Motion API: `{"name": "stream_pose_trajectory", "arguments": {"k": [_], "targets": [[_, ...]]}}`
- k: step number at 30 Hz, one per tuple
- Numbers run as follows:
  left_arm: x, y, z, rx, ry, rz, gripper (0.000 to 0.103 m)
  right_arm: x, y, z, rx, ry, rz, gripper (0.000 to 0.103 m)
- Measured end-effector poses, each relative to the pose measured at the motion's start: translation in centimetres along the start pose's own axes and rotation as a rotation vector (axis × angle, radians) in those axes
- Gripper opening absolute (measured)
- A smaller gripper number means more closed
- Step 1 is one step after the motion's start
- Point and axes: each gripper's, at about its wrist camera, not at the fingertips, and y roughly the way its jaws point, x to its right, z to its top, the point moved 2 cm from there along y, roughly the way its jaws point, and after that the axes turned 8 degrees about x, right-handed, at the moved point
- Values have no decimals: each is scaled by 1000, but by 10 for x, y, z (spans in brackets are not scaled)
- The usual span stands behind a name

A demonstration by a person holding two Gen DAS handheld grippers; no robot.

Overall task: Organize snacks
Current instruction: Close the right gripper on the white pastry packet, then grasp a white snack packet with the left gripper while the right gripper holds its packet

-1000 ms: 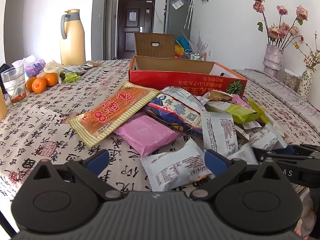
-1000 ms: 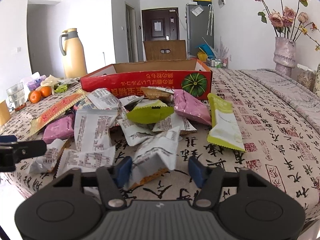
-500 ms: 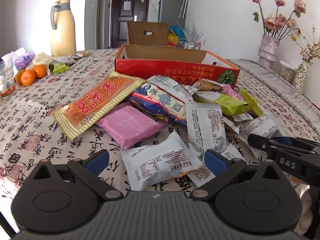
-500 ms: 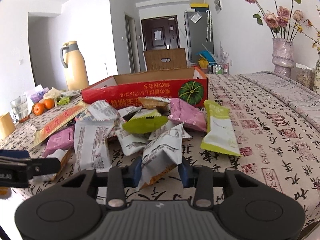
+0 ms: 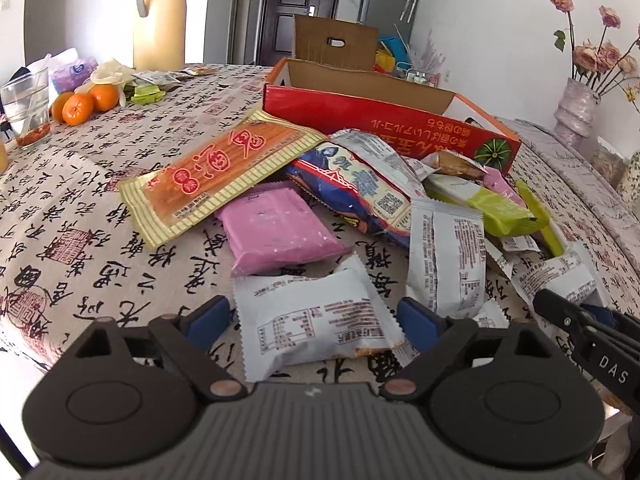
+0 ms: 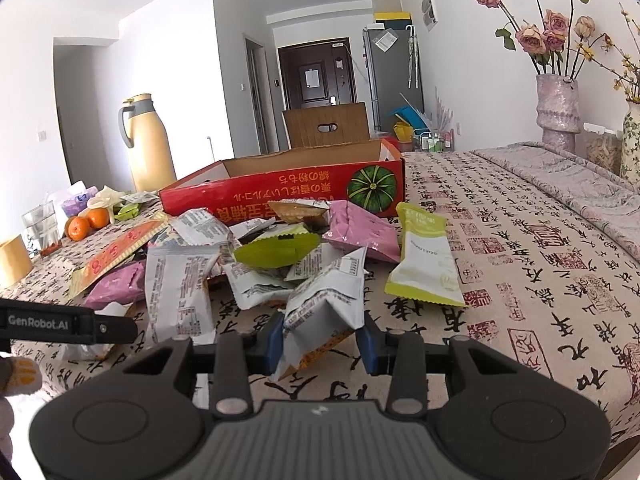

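A pile of snack packets lies on the patterned tablecloth in front of an open red cardboard box (image 5: pixel 384 112) (image 6: pixel 280 188). My left gripper (image 5: pixel 316 320) is open, its blue fingers on either side of a white snack packet (image 5: pixel 316 320) that rests on the cloth. Beyond it lie a pink packet (image 5: pixel 280 228), a long orange packet (image 5: pixel 224 164) and a blue packet (image 5: pixel 360 184). My right gripper (image 6: pixel 322 340) is shut on a crumpled white snack packet (image 6: pixel 324 300), lifted off the cloth. A green-and-white packet (image 6: pixel 424 256) lies to its right.
A yellow thermos jug (image 5: pixel 160 16) (image 6: pixel 148 144), oranges (image 5: pixel 84 104) (image 6: pixel 86 222) and a glass (image 5: pixel 24 104) stand at the table's left. A vase of roses (image 6: pixel 558 104) stands at the right. A roll of tape (image 6: pixel 14 260) sits near the left edge.
My right gripper has closed on the crumpled white packet and raised it. My left gripper has moved forward and down around the flat white packet, still open.
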Motion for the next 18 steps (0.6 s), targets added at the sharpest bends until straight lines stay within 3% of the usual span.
{"name": "stream_pose_trajectory", "arguments": {"k": [11, 18], "targets": [[2, -2, 0, 7, 28, 24, 79, -1, -1, -1, -2, 2, -3, 37], [1, -7, 0, 19, 37, 4, 61, -2, -4, 0, 6, -3, -4, 37]]}}
